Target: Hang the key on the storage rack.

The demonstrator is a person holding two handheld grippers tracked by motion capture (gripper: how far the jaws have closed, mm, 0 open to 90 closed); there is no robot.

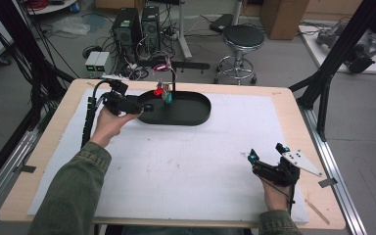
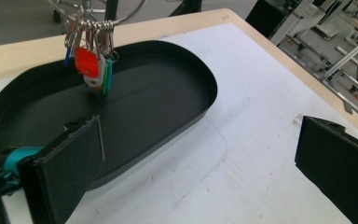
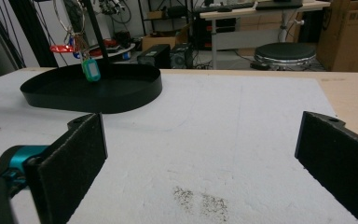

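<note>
While we look across the tabletop from its left side, we see our left hand-held gripper first, at the left end of the black oval tray. In the left gripper view its jaws stand wide apart with nothing between them: the left jaw hangs over the near rim of the tray, the right jaw over the white mat beside it. We cannot tell whether the left jaw touches the rim.

Just beyond that hand-held gripper, a bunch of key tags hangs from a wire ring on a thin black stand that rises from the far side of the tray. A red tag faces us, with a green one at its edge, and they dangle above the tray floor without touching it. From the right gripper view a teal tag shows at the bottom of the bunch.

Further right the white mat lies bare, with a dark smudge on it.

At the right, near the front edge, our right hand-held gripper hovers low over the mat, well apart from the tray. Its jaws are also spread wide, gripping nothing.
</note>
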